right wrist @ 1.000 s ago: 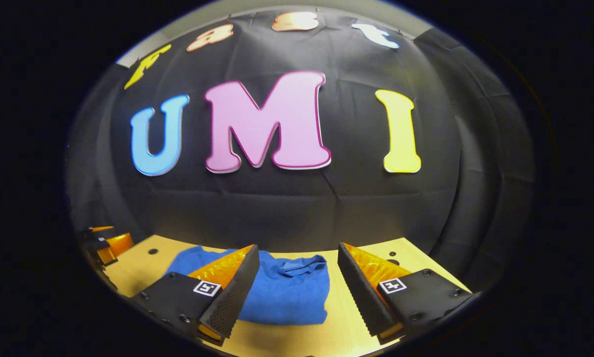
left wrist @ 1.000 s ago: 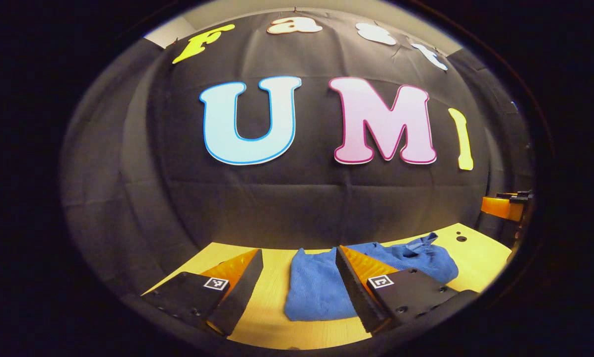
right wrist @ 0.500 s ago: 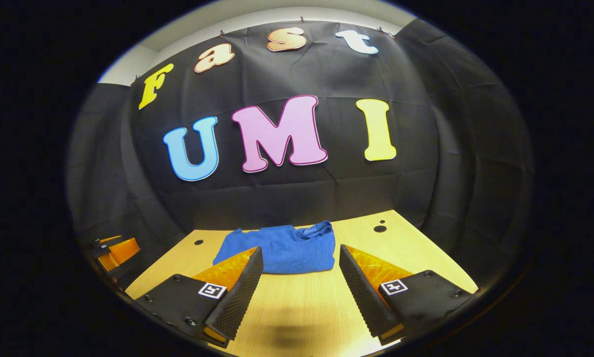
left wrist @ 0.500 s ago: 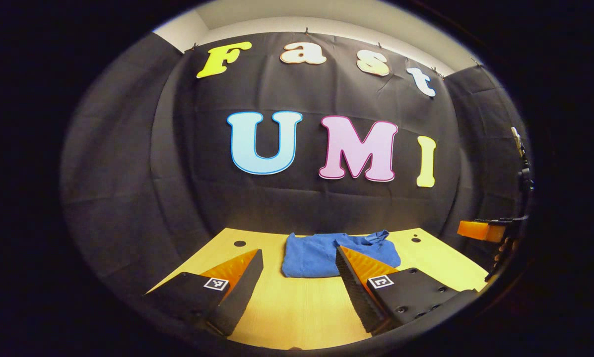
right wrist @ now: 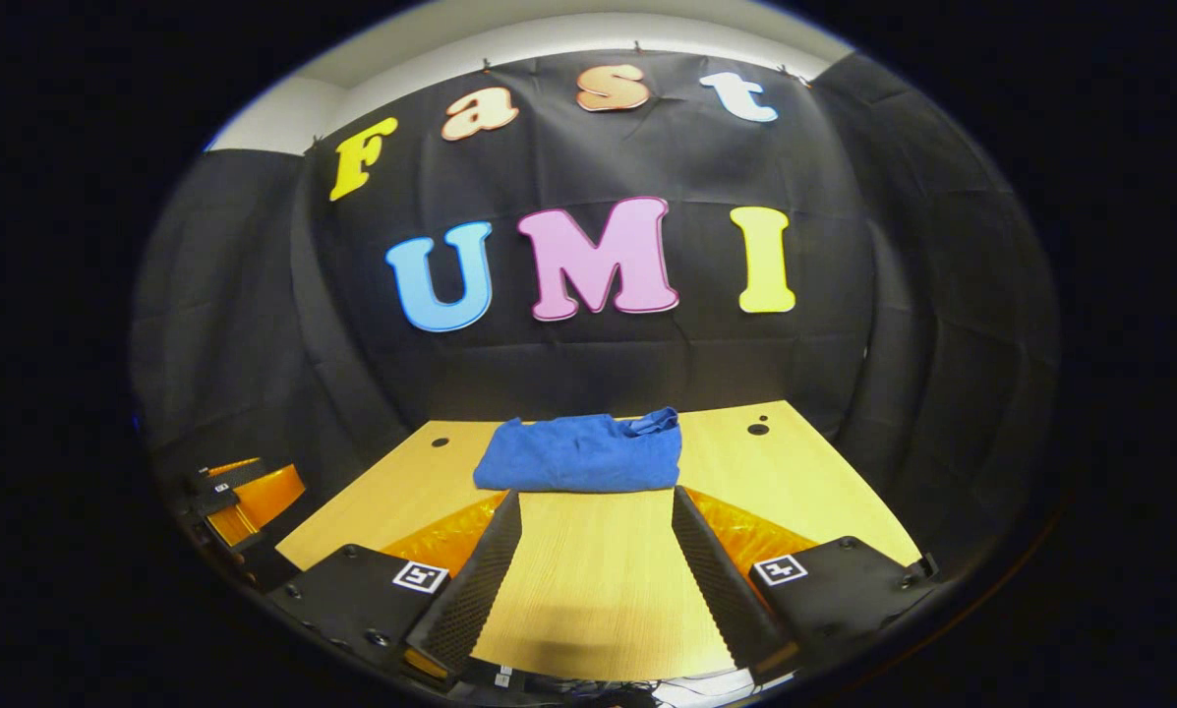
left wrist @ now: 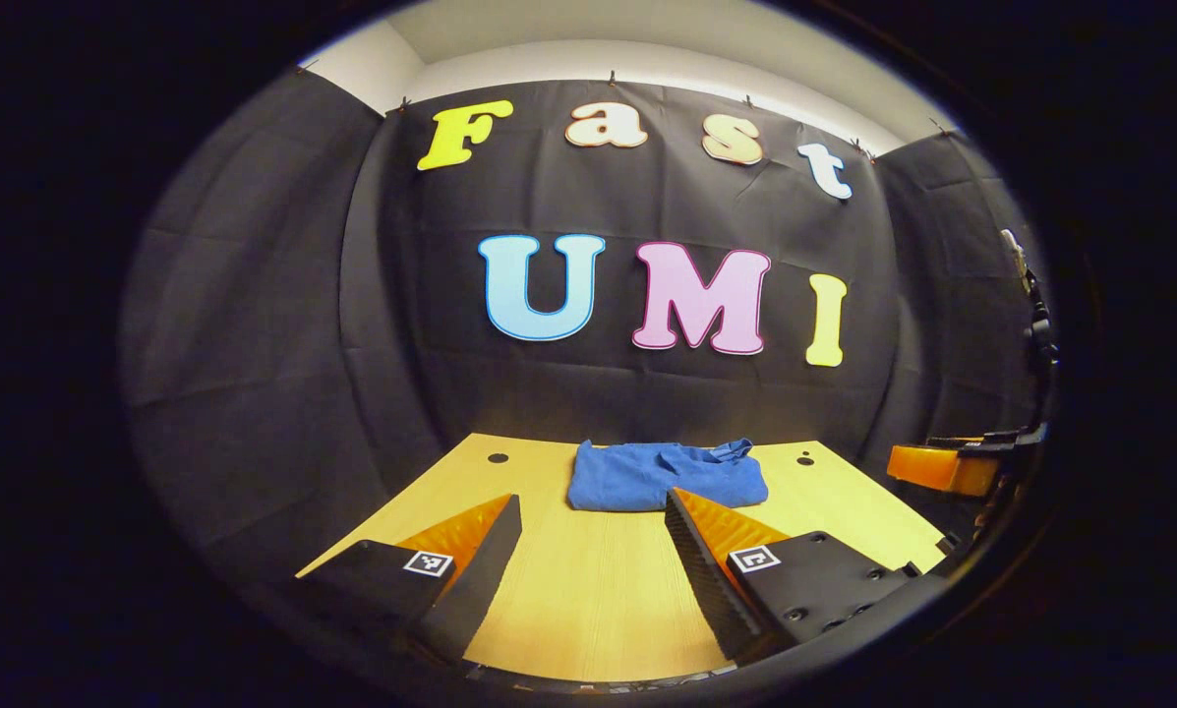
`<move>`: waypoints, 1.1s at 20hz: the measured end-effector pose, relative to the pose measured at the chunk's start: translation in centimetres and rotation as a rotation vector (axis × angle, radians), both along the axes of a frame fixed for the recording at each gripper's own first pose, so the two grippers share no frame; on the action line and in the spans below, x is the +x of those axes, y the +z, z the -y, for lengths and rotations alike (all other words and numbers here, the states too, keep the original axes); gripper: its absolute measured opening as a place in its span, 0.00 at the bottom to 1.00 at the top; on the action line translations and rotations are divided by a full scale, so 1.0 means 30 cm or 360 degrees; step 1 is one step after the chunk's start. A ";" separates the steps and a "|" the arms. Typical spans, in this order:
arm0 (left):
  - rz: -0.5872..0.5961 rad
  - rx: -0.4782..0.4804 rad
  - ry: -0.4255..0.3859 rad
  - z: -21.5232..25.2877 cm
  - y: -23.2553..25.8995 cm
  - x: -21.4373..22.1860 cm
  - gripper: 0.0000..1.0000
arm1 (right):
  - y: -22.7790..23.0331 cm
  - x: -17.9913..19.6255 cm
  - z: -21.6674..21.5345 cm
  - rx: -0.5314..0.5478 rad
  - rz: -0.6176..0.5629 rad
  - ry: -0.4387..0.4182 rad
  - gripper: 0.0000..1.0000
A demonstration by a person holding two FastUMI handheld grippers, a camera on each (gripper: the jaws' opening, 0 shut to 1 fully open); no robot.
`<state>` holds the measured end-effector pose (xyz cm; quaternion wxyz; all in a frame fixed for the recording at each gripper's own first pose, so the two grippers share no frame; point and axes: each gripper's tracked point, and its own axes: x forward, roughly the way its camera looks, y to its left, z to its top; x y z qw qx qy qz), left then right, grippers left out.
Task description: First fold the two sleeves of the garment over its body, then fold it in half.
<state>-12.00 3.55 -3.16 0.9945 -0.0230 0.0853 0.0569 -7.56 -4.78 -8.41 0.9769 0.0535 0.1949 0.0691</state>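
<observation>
The blue garment lies folded into a compact rectangle near the far edge of the wooden table; in the right gripper view the garment shows a bit of loose cloth sticking up at its right corner. My left gripper stands open over the near half of the table, well short of the garment, with nothing between its fingers. My right gripper is likewise open and empty, its tips a little short of the garment's near edge. The right gripper also appears at the far right of the left gripper view, and the left gripper at the far left of the right gripper view.
The wooden table has small round holes near its far corners. Black cloth walls close the booth behind and on both sides. Bare tabletop stretches between the grippers and the garment.
Both grippers have drawn back from the garment toward the table's near edge, still open. The garment stays folded and now looks smaller and farther off.
</observation>
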 end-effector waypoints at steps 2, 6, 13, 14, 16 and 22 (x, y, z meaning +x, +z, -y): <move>0.0045 -0.0004 -0.0003 0.001 0.040 0.011 0.84 | 0.034 -0.002 -0.053 0.0034 0.0007 0.0053 0.97; 0.0125 0.0005 -0.0033 0.032 0.104 0.045 0.84 | 0.104 0.010 -0.096 0.0014 0.0091 0.0115 0.96; 0.0192 0.0020 -0.0063 0.038 0.127 0.049 0.86 | 0.128 0.024 -0.111 0.0037 0.0116 0.0138 0.96; 0.0186 0.0032 -0.0061 0.035 0.117 0.048 0.82 | 0.131 0.024 -0.111 0.0047 0.0115 0.0137 0.96; 0.0179 0.0037 -0.0055 0.027 0.108 0.041 0.82 | 0.139 0.023 -0.096 0.0041 0.0131 0.0123 0.97; 0.0209 0.0065 -0.0059 0.025 0.120 0.052 0.84 | 0.131 0.027 -0.084 0.0006 0.0139 0.0092 0.96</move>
